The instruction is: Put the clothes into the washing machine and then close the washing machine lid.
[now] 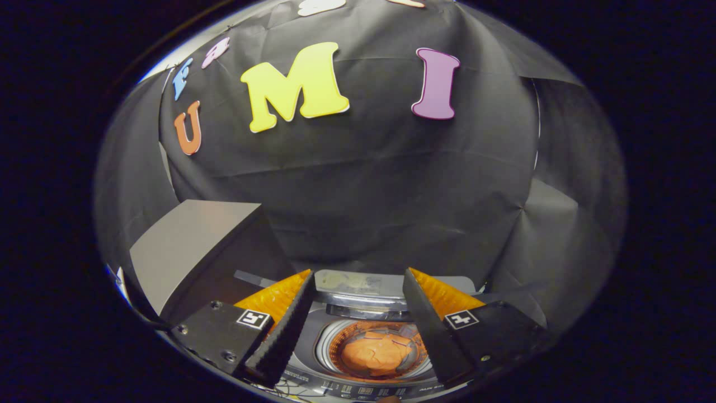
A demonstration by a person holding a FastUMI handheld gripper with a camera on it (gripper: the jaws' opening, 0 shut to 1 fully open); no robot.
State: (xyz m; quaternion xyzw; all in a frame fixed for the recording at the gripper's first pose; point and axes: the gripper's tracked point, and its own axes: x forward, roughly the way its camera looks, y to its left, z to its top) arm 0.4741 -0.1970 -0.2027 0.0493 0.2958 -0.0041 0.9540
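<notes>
The black cloth wall (391, 184) of the booth rises behind everything, creased and hanging in folds. Against it, off to the gripper's left side and beyond the left finger, a grey panel (190, 246) stands tilted; it looks like the raised lid of the machine, though its hinge is hidden and I cannot be sure of that. Below the wall sits the top-loading washing machine (358, 285), seen from above, with a grey top deck, a silvery rear rim and a strip of control markings (358, 390) along its near edge, too small to read. Its round drum (335, 350) lies open, ringed by a pale collar. Down in the drum rests an orange garment (376, 354), bunched into a rounded heap on the drum's floor. The gripper (358, 327) hangs above the opening with its two fingers spread wide apart, grasping nothing. The garment lies in the gap between the fingers as seen from above, but well below them and touching neither; the left finger (282, 330) crosses the drum's left edge and the right finger (433, 330) overlaps its right edge. A small square marker (253, 319) sits on each finger's mount.
</notes>
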